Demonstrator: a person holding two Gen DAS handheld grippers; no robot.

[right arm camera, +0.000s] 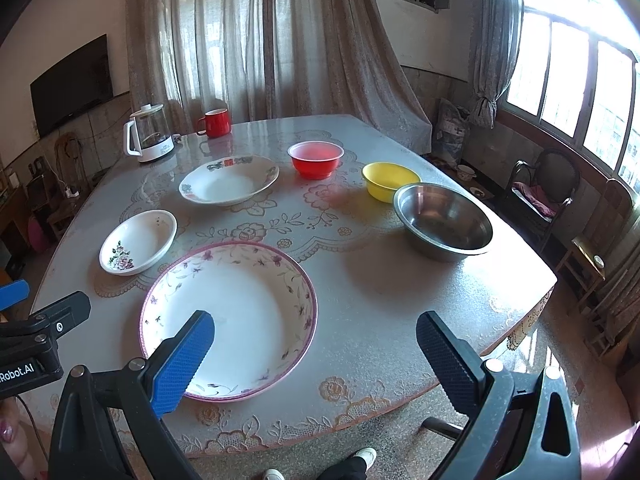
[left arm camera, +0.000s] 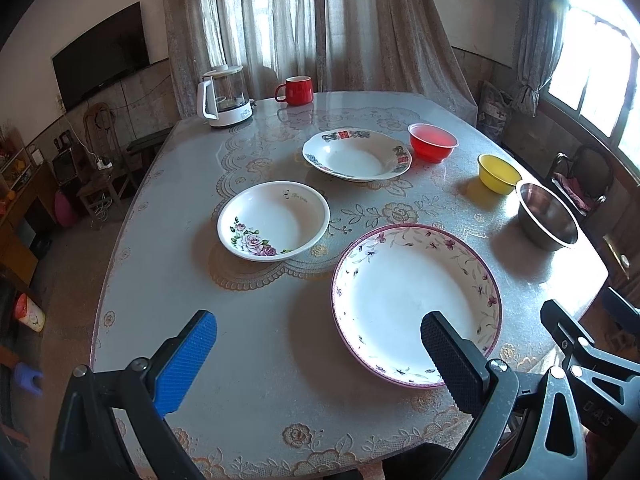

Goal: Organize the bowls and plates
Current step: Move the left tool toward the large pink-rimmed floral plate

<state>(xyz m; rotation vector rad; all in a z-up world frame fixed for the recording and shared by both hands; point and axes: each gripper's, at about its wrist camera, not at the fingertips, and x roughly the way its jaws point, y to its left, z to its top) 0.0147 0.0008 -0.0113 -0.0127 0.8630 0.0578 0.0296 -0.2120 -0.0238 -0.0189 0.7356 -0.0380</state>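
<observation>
The large white plate with a purple rim and small floral sprigs [left arm camera: 416, 304] lies flat on the counter [left arm camera: 256, 344], in the lower right of the left wrist view and the lower centre of the right wrist view. The left claw [left arm camera: 318, 354] hangs above the counter with its jaws wide apart and nothing between them; its black finger overlaps the plate's near edge in the picture, its blue finger stands over bare counter to the left. The right claw [right arm camera: 316, 354] is likewise spread wide and empty, its blue finger covering the plate's near-left rim, its black finger off to the right over the counter's edge.

Up and left of the plate sits a smaller white bowl with pink roses painted inside [left arm camera: 274, 220], apart from it. Further up is a white deep plate with a scalloped, flower-patterned rim [left arm camera: 357, 155]; just to its right a red translucent plastic bowl [left arm camera: 433, 142], whether touching cannot be told. A yellow plastic bowl [right arm camera: 390, 181] sits close against a stainless steel bowl [right arm camera: 443, 220] at the right.

At the far edge stand a glass kettle with white handle and base [left arm camera: 224, 96] and a red mug [left arm camera: 295, 90].

The large plate's near rim is hidden behind the fingers in both views. At the lower left edge of the right wrist view, part of a hand [right arm camera: 10, 432] is cut off.
</observation>
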